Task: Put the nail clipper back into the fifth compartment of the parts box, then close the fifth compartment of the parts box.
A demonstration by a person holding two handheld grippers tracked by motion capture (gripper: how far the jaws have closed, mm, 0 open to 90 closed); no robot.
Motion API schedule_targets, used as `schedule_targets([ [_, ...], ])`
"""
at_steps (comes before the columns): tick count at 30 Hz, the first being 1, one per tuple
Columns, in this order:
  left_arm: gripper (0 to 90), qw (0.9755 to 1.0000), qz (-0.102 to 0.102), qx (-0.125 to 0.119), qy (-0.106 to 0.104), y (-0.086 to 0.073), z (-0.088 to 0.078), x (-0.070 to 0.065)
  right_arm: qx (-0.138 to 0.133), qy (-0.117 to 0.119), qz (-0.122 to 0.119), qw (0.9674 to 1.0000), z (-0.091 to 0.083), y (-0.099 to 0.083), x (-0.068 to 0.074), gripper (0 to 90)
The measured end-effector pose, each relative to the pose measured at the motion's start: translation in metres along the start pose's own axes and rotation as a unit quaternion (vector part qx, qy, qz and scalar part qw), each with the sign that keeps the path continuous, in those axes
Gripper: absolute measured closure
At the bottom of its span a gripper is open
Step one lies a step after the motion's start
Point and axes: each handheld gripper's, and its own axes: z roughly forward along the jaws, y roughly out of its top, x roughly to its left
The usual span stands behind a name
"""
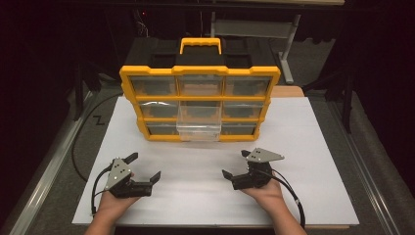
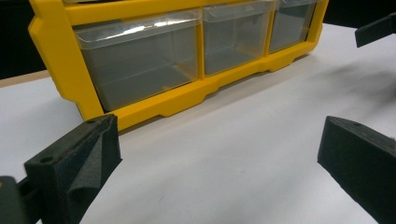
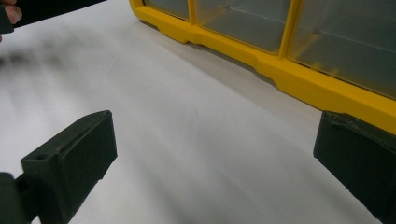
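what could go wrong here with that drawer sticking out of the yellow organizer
1. The middle drawer already juts out of the organizer; pulled further, it may slip free and drop onto the table.
2. The organizer stands upright on its edge; a hard push or pull on the drawer might tip or slide it.
3. The drawers are clear plastic, so the open left gripper or right gripper may misjudge an edge.

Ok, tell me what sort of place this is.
Probably a lab or workshop recording bench, not a home. A white board covers the table, a yellow parts organizer with clear drawers stands on it, and dark curtains and metal framing surround it.
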Motion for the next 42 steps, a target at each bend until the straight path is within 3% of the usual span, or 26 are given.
schedule_targets([
  [6,0.2,1.0,0.004,0.001,-0.001,-0.0003,-0.001,-0.0005,-0.004,-0.006,0.006,1.0,0.0016,-0.0002,-0.0027,1.5],
  [9,0.2,1.0,0.008,0.0,0.0,-0.0001,-0.0025,-0.0006,-0.006,-0.006,0.01,0.9999,0.0001,0.0008,-0.0037,6.8],
  [24,0.2,1.0,0.005,0.0,-0.003,-0.0015,-0.0031,0.0003,-0.015,-0.03,0.002,0.9994,-0.0056,0.0003,-0.0015,62.1],
  [29,0.2,1.0,0.005,0.0,-0.003,-0.0016,-0.0037,-0.0006,-0.011,-0.036,0.003,0.9993,-0.0043,-0.0002,-0.0004,74.8],
  [33,0.2,1.0,0.004,0.0,-0.005,-0.0021,-0.0041,-0.0002,-0.012,-0.044,0.003,0.9989,-0.0052,-0.0006,0.0005,90.0],
  [42,0.2,1.0,0.002,-0.002,-0.004,-0.0023,-0.0048,0.0007,-0.013,-0.036,0.004,0.9992,-0.0028,-0.0015,0.0028,90.0],
])
